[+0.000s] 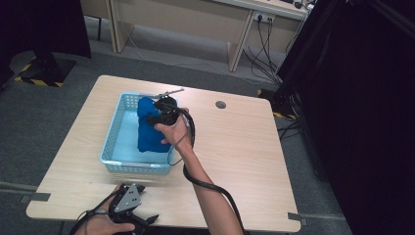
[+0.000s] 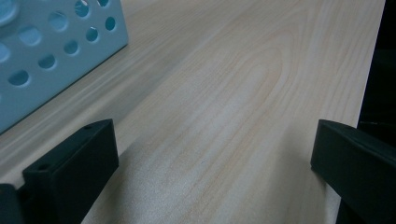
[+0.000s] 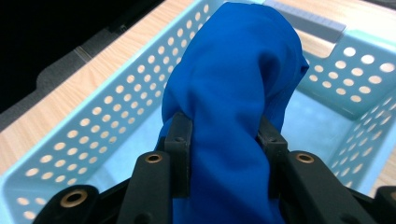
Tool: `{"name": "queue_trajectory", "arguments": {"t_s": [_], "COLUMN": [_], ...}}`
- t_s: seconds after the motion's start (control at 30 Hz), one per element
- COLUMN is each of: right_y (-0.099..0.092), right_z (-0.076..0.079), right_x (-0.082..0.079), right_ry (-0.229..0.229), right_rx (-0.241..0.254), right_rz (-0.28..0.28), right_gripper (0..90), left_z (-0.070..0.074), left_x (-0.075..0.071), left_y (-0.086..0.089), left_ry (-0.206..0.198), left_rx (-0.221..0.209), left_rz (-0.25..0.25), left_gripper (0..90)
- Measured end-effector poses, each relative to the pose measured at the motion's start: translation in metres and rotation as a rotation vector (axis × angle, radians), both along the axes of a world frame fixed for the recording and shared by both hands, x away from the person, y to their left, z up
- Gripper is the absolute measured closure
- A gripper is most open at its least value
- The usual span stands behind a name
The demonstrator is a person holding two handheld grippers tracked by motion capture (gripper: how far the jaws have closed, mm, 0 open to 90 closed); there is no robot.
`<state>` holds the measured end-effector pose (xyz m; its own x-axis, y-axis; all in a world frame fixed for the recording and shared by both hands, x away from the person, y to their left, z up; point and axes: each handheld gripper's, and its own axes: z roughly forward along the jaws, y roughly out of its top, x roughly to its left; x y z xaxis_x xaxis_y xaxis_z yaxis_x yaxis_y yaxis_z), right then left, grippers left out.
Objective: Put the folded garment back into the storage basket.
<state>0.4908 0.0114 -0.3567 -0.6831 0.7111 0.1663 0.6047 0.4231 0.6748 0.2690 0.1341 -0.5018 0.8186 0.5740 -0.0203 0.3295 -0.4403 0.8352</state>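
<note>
Right gripper view: the right gripper (image 3: 224, 140) clenches a bunched blue cloth (image 3: 233, 84) over the pale-blue basket (image 3: 93, 126) below it. The left gripper (image 2: 210, 158) rests released, basket beside it. Placing appears underway; next, probably lower, then release.

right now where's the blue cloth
In the high view the blue cloth hangs in the right side of the light blue basket, left of table centre. The right gripper has its fingers clamped on it.
</note>
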Motion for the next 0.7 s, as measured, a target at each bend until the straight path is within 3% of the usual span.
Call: {"name": "queue_trajectory", "arguments": {"t_s": [0.47,0.7], "right_y": [0.027,0.028], "right_z": [-0.026,-0.035], "right_x": [0.004,0.007], "right_ry": [0.040,0.052], "right_rx": [-0.050,-0.066], "right_rz": [-0.020,-0.030], "right_gripper": [65.6,65.5], "left_z": [0.000,0.000], "left_x": [0.000,0.000], "left_y": [0.000,0.000], "left_ry": [-0.002,-0.002], "left_rx": [0.002,0.002], "left_rz": [-0.002,-0.002], "left_gripper": [0.0,0.0]}}
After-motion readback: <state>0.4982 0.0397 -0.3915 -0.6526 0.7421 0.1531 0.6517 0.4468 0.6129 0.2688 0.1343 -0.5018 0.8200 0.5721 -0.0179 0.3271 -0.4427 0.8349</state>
